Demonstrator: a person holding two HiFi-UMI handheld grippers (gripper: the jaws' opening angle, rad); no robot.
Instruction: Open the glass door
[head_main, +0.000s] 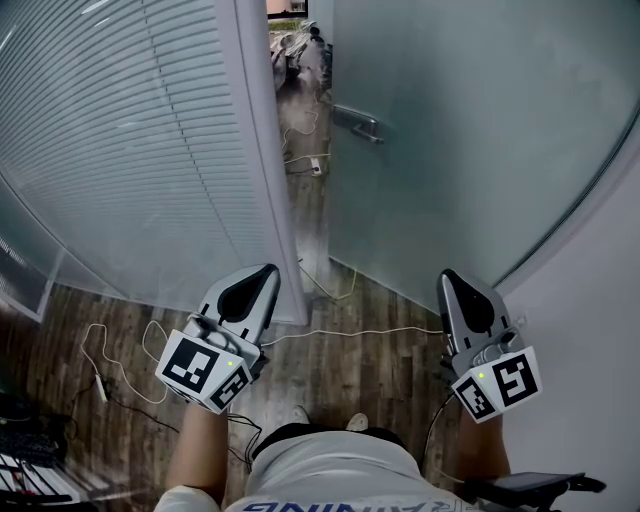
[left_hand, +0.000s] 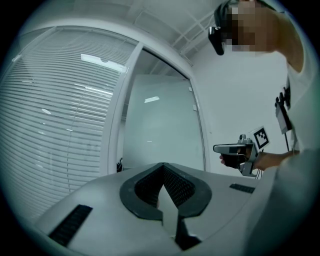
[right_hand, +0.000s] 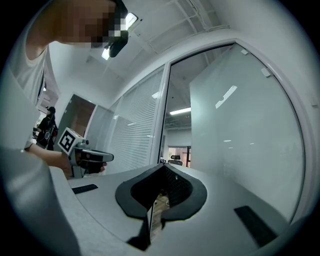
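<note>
The frosted glass door (head_main: 470, 130) stands ajar, swung away from me, with a metal lever handle (head_main: 357, 123) near its free edge. It also shows in the left gripper view as a pale pane (left_hand: 160, 125) and fills the right of the right gripper view (right_hand: 235, 135). My left gripper (head_main: 268, 270) is shut and empty, held low in front of the door post. My right gripper (head_main: 446, 276) is shut and empty too, level, just short of the door's lower part and well below the handle. Neither gripper touches the door.
A glass panel with white blinds (head_main: 130, 150) and a grey door post (head_main: 262, 150) stand at the left of the gap. Cables (head_main: 330, 335) trail over the wooden floor. A white wall (head_main: 600, 300) closes the right. An office chair (head_main: 300, 50) shows beyond the gap.
</note>
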